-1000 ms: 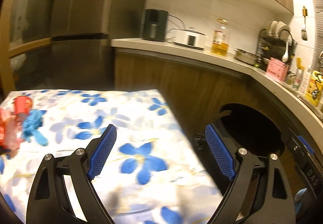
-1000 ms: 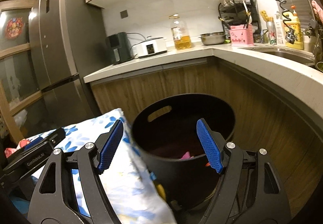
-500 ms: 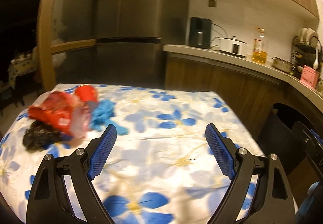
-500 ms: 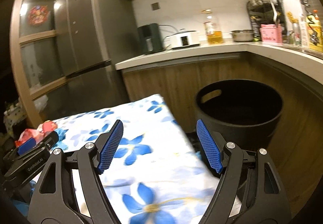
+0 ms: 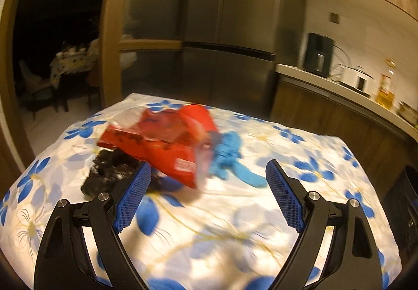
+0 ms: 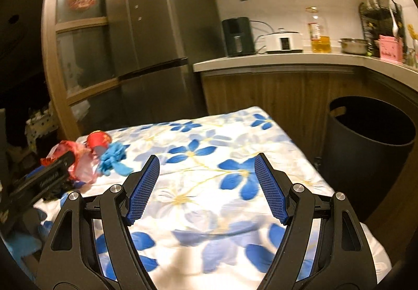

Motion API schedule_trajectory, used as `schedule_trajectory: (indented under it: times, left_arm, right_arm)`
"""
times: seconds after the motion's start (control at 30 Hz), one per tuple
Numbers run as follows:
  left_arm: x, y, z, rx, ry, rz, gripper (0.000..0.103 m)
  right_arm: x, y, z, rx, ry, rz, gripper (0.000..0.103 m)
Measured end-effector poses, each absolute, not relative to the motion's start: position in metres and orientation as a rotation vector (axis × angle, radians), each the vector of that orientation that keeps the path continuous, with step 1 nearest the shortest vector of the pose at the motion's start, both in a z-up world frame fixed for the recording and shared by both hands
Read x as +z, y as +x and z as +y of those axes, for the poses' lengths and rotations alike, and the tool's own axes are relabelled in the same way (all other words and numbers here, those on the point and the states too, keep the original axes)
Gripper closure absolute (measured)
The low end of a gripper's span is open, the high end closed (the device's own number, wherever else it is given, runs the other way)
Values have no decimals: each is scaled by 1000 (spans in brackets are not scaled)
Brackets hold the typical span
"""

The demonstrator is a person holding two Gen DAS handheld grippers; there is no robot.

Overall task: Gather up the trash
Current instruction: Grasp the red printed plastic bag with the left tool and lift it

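Observation:
A pile of trash lies on the flowered tablecloth (image 5: 235,224): a red plastic wrapper (image 5: 162,146), a red cup (image 5: 201,117), a crumpled black bag (image 5: 109,172) and a blue glove (image 5: 230,156). My left gripper (image 5: 206,193) is open and empty, just short of the pile. My right gripper (image 6: 206,185) is open and empty over the middle of the table (image 6: 209,159). In the right wrist view the pile (image 6: 86,159) lies at the far left and the black bin (image 6: 371,143) stands at the right past the table edge.
A grey fridge (image 6: 156,28) stands behind the table. A counter (image 6: 287,60) carries a black appliance, a white cooker, an oil bottle and a dish rack. A dark doorway (image 5: 57,54) opens at the left.
Both grippers have swung left, away from the bin and toward the table. The left gripper has come close to the trash pile. Both stay open.

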State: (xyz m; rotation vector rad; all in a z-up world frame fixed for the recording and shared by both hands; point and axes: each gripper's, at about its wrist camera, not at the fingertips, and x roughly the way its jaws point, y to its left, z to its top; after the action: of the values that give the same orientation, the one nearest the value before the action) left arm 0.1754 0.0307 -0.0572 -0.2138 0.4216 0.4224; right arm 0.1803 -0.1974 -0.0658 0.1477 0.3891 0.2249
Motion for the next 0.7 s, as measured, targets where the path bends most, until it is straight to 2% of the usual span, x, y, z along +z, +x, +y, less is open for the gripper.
schedule_trajectory:
  times: [0.17, 0.37, 0.43, 0.57, 0.63, 0.7]
  left_arm:
    - [-63, 197, 59, 446, -296, 457, 25]
    - [-77, 219, 77, 458, -345, 531, 43]
    - [-81, 222, 81, 451, -361, 548, 57]
    - [-87, 226, 86, 432, -387, 573, 76]
    - [-88, 226, 88, 420, -396, 579, 91]
    - [-89, 227, 89, 411, -396, 581, 95]
  right_arm:
    - [-66, 189, -179, 262, 133, 400, 29]
    - [-67, 197, -166, 281, 121, 407, 29]
    - [-68, 199, -165, 285, 119, 412, 29]
    - [-72, 203, -159, 293, 113, 423, 29]
    - [-73, 203, -157, 295, 109, 426, 29]
    - [-74, 203, -155, 298, 107, 429, 29]
